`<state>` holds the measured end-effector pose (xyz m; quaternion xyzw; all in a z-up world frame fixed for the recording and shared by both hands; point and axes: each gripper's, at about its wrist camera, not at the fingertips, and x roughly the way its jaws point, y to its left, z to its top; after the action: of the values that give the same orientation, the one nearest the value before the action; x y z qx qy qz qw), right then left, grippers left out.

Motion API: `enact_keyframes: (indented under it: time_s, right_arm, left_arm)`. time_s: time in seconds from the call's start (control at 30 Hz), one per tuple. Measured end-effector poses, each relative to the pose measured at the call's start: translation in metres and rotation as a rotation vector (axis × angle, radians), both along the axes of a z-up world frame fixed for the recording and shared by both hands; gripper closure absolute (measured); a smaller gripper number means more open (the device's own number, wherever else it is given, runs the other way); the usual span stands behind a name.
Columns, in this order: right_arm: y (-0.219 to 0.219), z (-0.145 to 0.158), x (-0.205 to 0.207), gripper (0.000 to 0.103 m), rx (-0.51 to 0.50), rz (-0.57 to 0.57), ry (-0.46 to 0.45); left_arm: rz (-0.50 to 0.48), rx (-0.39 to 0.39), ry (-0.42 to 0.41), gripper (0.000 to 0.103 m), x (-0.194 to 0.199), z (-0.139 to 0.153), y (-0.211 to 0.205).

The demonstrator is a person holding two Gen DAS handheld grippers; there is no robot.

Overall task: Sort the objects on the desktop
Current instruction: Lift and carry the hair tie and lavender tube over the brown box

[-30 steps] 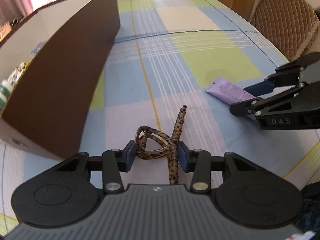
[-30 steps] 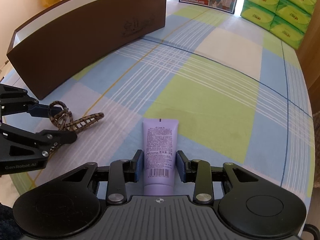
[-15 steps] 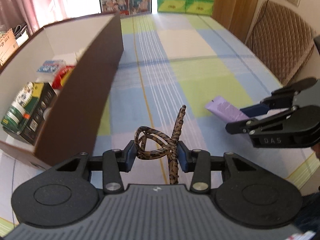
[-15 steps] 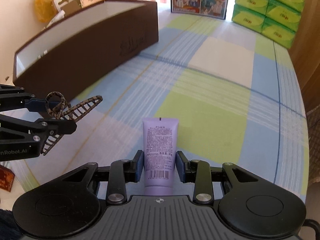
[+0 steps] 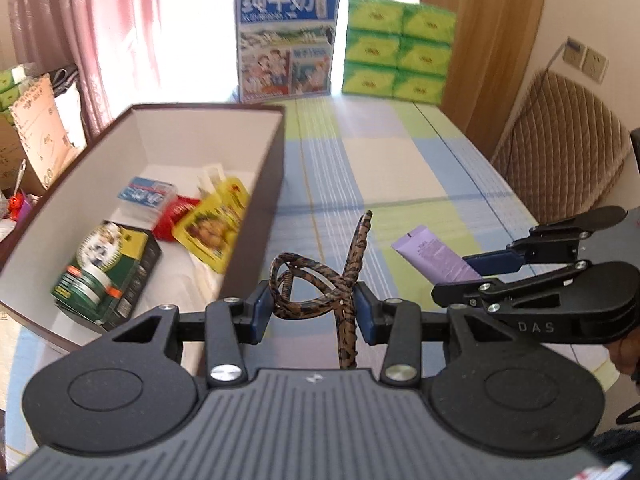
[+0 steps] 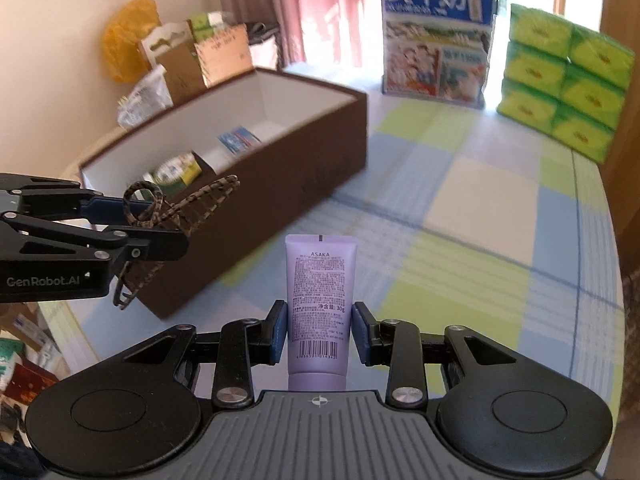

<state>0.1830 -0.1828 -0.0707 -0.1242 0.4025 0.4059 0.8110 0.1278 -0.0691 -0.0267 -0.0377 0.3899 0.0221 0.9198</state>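
Both loads are up off the surface (image 6: 460, 248) and on the way to the box (image 5: 264, 184): this looks like the carry step of the sorting. The left gripper (image 5: 312, 312) has its fingers clamped on a leopard-print hair clip (image 5: 320, 284), which hangs between the pads with one prong pointing to 12 o'clock. The right gripper (image 6: 320, 332) has its fingers clamped on the lower body of a purple tube (image 6: 320, 292), crimped end away from the camera. In the left wrist view the box lies at about 10 o'clock of the clip, its near wall just beside the left finger, and it holds a green carton (image 5: 104, 272), a yellow packet (image 5: 216, 220) and a blue pack (image 5: 146, 196). In the right wrist view the box lies at 10 to 11 o'clock of the tube, well apart. Next, I judge, each gripper must clear the wall, hover over a bare patch of the box floor and part its fingers; the clip is nearer and should go first. The clip's loops may snag a pad on release.
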Motion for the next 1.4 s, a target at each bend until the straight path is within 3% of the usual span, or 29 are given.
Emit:
enact_keyframes:
  time_s: [0.47, 0.73, 1.07, 1.4]
  right_arm:
    - [0.093, 0.041, 0.015, 0.071, 0.164, 0.11, 0.032]
    - [0.163, 0.042, 0.059, 0.071, 0.173, 0.08, 0.023]
    - [0.223, 0.008, 0.119, 0.071, 0.089, -0.005, 0.052]
    - [0.246, -0.034, 0.164, 0.071, 0.023, -0.061, 0.141]
  left_arm:
    - [0.133, 0.022, -0.084, 0.065, -0.008, 0.043, 0.086]
    - [0.16, 0.033, -0.093, 0.065, 0.029, 0.048, 0.146]
    - [0.132, 0.03, -0.018, 0.065, 0.108, 0.016, 0.197]
    - [0.127, 0.035, 0.111, 0.065, 0.165, -0.037, 0.229]
